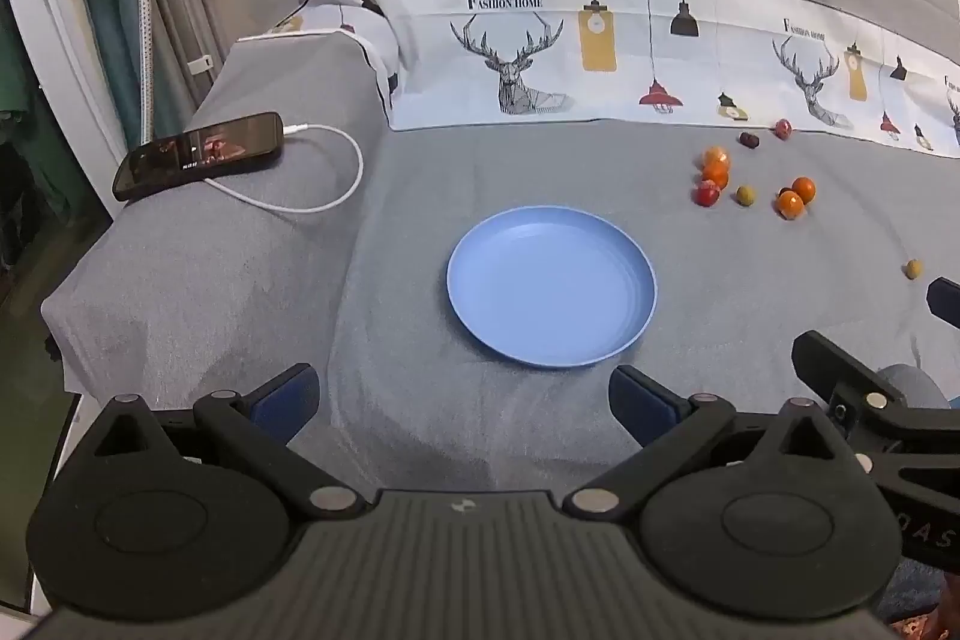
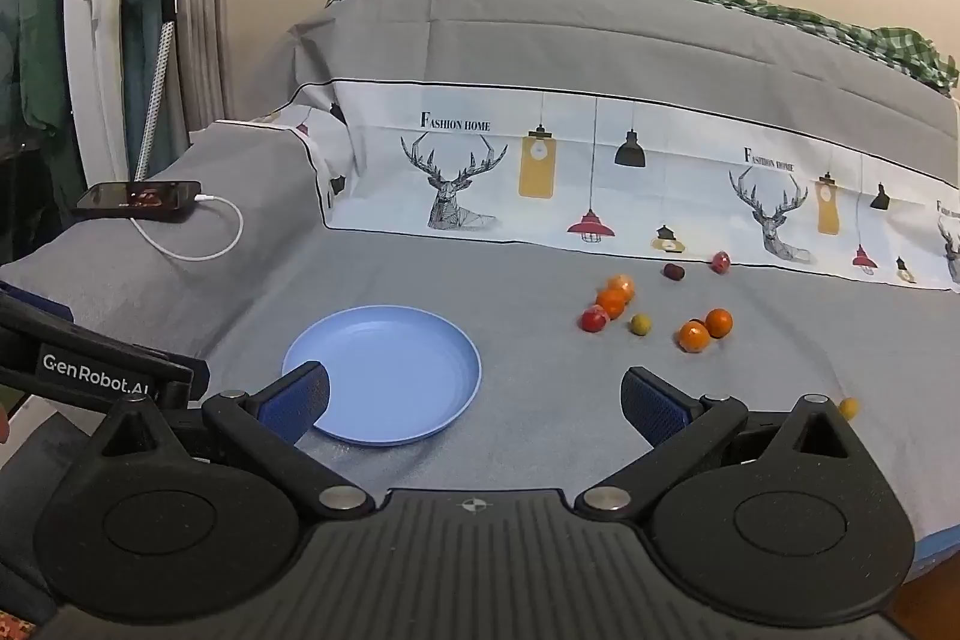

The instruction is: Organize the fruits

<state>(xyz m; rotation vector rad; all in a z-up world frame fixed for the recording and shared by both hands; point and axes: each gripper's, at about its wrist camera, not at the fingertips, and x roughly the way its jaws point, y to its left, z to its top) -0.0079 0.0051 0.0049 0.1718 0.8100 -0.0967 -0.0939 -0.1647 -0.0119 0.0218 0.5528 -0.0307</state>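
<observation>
An empty blue plate (image 1: 552,289) lies on the grey bedsheet; it also shows in the right wrist view (image 2: 384,367). Several small fruits lie scattered to its right: orange ones (image 1: 795,197) (image 2: 702,328), a red one (image 1: 707,194) (image 2: 594,320), a yellow-green one (image 1: 745,195) (image 2: 641,324), a dark one (image 1: 749,140) (image 2: 673,272) and a lone yellow one (image 1: 913,269) (image 2: 848,406). My left gripper (image 1: 463,397) is open and empty, just short of the plate. My right gripper (image 2: 474,403) is open and empty, near the plate's right edge.
A black phone (image 1: 201,154) (image 2: 141,200) on a white charging cable (image 1: 312,196) lies at the left on a grey raised fold. A deer-print pillowcase (image 1: 600,52) and grey bedding rise behind the fruits. The bed edge drops off at left.
</observation>
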